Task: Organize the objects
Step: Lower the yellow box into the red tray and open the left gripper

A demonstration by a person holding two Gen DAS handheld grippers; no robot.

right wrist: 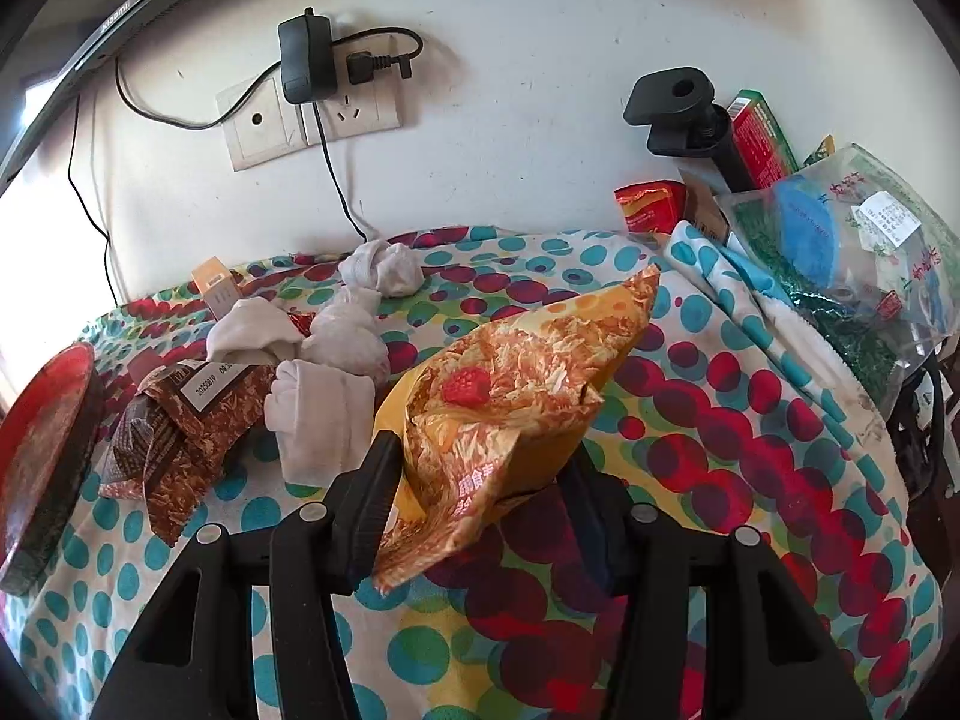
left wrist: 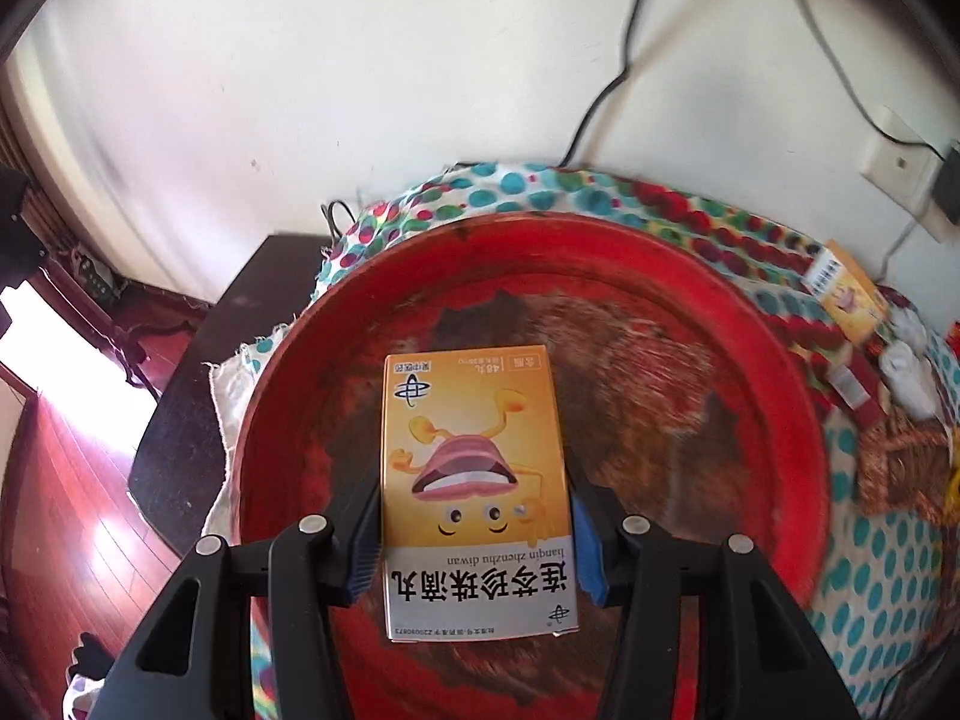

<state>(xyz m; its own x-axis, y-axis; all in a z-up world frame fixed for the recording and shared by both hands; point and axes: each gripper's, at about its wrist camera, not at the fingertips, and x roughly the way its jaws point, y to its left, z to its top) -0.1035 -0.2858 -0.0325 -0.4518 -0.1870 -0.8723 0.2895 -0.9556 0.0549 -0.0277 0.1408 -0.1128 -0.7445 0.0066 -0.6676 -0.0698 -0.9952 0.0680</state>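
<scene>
My left gripper [left wrist: 474,546] is shut on an orange medicine box [left wrist: 474,480] with a cartoon mouth, held over the red round tray [left wrist: 780,396]. The tray's edge also shows in the right wrist view [right wrist: 42,420] at the far left. My right gripper [right wrist: 474,498] is shut on a yellow-orange snack bag [right wrist: 516,384] and holds it above the dotted tablecloth [right wrist: 720,450]. A second orange box [left wrist: 843,288] lies beyond the tray; it also shows in the right wrist view [right wrist: 213,285].
White rolled socks [right wrist: 336,360] and a brown snack bag [right wrist: 180,420] lie left of centre. A green tea bag [right wrist: 852,264], red packets [right wrist: 648,204] and a black clamp [right wrist: 678,108] crowd the right back. A wall socket with charger [right wrist: 306,72] is behind.
</scene>
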